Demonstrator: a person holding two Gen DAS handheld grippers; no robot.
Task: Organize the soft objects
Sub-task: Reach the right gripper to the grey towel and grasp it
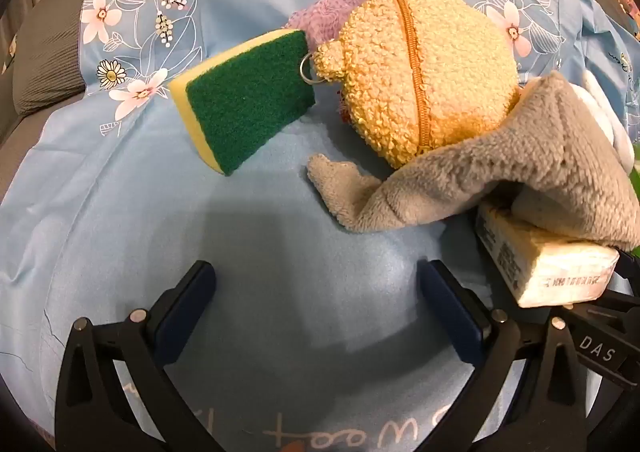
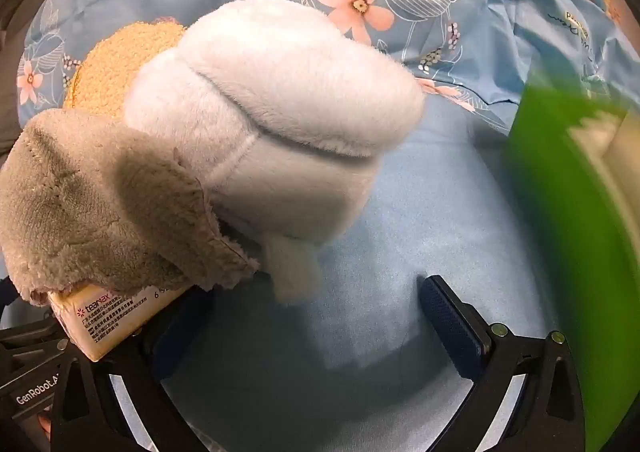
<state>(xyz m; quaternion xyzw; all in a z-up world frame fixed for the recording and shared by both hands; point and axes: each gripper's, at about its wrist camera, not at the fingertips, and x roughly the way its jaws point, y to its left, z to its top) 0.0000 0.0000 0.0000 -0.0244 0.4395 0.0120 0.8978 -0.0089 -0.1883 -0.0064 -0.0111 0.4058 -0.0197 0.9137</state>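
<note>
Nearest us, our left hand-held gripper (image 1: 316, 316) stands wide and released over bare blue sheet (image 1: 120, 212), nothing between its jaws. Our right hand-held gripper (image 2: 320, 328) is likewise spread and empty, though the tissue pack (image 2: 108, 320) hides its left finger.

Just beyond lies the pile of soft things. The tissue pack sits nearest, between the two grippers, with the grey cloth (image 1: 500, 172) draped over it. The cloth also leans against the yellow pouch (image 1: 412, 72) and the pale plush (image 2: 272, 116). Left of the pouch, touching its key ring, is the sponge (image 1: 244, 100), green face up. A purple mesh thing (image 1: 332, 8) peeks out behind them. On the right, blurred, stands something green (image 2: 568, 232), perhaps a bin; we cannot tell.

We judge that sorting has barely begun: both grippers are poised for a first pick. The next move calls for lowering onto one item, likely the cloth on top, pinching a fold without dragging the pack.
</note>
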